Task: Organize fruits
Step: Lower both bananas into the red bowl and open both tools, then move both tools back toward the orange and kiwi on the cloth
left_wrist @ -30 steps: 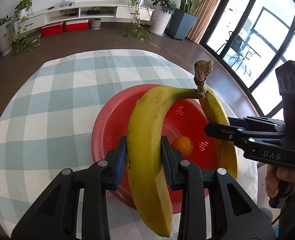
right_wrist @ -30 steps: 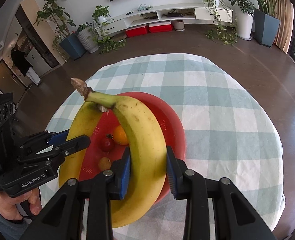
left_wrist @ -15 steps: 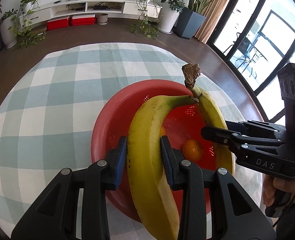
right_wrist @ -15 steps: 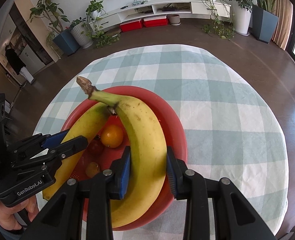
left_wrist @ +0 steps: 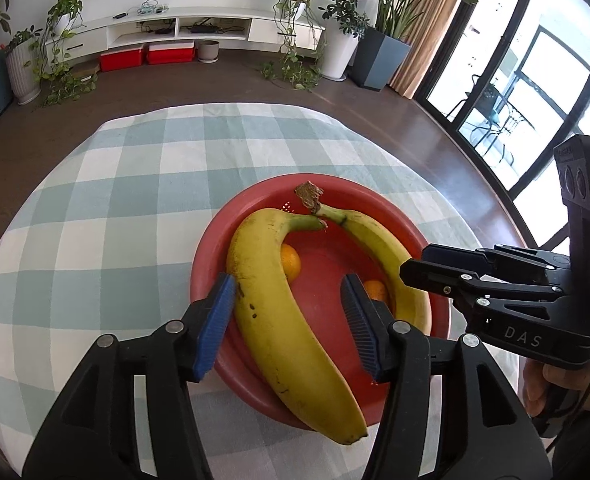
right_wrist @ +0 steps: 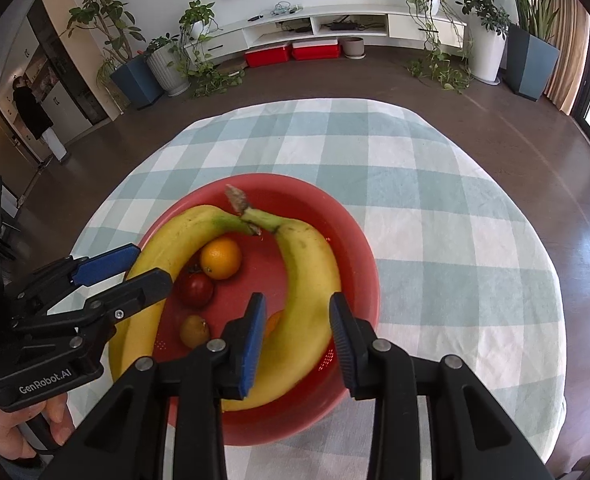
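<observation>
Left gripper [left_wrist: 291,316] and right gripper [right_wrist: 295,336] both spread, straddling the joined yellow banana pair [left_wrist: 283,300] running 6-to-12 in the red plastic bowl [left_wrist: 255,204].

A round bench [left_wrist: 135,184] under a blue-and-white checked tablecloth [right_wrist: 435,200] stands on dark wooden floor [left_wrist: 223,80]. Beyond the bench, two red boxes [right_wrist: 291,51] sit under a white TV console [right_wrist: 327,24], flanked by potted plants [left_wrist: 295,20].
</observation>
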Motion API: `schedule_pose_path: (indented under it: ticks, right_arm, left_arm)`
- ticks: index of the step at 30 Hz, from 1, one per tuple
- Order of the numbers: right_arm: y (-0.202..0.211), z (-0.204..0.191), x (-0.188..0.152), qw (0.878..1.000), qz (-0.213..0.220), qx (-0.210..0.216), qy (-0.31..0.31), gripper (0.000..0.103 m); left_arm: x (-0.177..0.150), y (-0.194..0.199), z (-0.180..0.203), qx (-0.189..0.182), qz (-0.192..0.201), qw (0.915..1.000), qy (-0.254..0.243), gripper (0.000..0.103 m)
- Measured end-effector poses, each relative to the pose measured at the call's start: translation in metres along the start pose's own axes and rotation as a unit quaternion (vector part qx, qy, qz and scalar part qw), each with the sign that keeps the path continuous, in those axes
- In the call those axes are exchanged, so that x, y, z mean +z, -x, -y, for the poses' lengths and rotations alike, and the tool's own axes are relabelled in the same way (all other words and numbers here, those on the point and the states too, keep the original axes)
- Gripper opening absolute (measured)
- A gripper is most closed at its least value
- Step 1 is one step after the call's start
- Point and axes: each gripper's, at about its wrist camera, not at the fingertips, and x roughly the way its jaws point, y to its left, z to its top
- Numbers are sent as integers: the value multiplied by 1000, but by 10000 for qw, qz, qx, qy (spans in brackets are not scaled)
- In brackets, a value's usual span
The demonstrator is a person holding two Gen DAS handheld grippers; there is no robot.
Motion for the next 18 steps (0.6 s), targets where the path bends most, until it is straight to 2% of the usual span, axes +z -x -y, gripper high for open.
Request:
schedule_pose_path:
  ticks: [2, 4, 6, 7, 8, 9, 11, 12, 14, 16, 18]
  right_arm:
    - [12, -1, -3, 10000, 94, -1, 19, 37]
    - [26, 0, -9, 9997, 241, 52, -8, 37]
    - [43, 0, -17, 9990, 419, 151, -38, 37]
    - [52, 0, -22, 9984, 504, 238, -42, 41]
    - [62, -1, -28, 9977, 595, 318, -43, 51]
    - [73, -1, -36, 9966, 712, 402, -46, 57]
    - [95, -1, -54, 9931, 983, 634, -64, 80]
    - [105, -1, -63, 9907, 1131, 750, -78, 84]
    - [124, -1, -85, 9848, 1448, 958, -79, 98]
    - [137, -1, -109, 9805, 1681, 1010, -145, 102]
    - [142, 0, -133, 9786, 1740, 1059, -281, 102]
  left_arm:
    - [-2, 10, 4, -21, 60, 10000, -45, 53]
    - [-5, 21, 7, -65, 162, 9998, -54, 61]
    - [-9, 38, 9, -113, 300, 9995, -36, 62]
    - [-11, 46, 10, -152, 373, 9992, -29, 63]
    - [-15, 56, 11, -191, 437, 9989, -31, 65]
    - [-21, 66, 13, -241, 509, 9984, -65, 72]
    - [-36, 88, 19, -355, 658, 9969, -241, 87]
    - [-47, 98, 21, -381, 725, 9961, -343, 97]
    - [-70, 118, 23, -406, 833, 9948, -430, 102]
    - [-96, 136, 22, -462, 909, 9940, -392, 102]
    - [-123, 153, 20, -453, 1022, 9931, -350, 103]
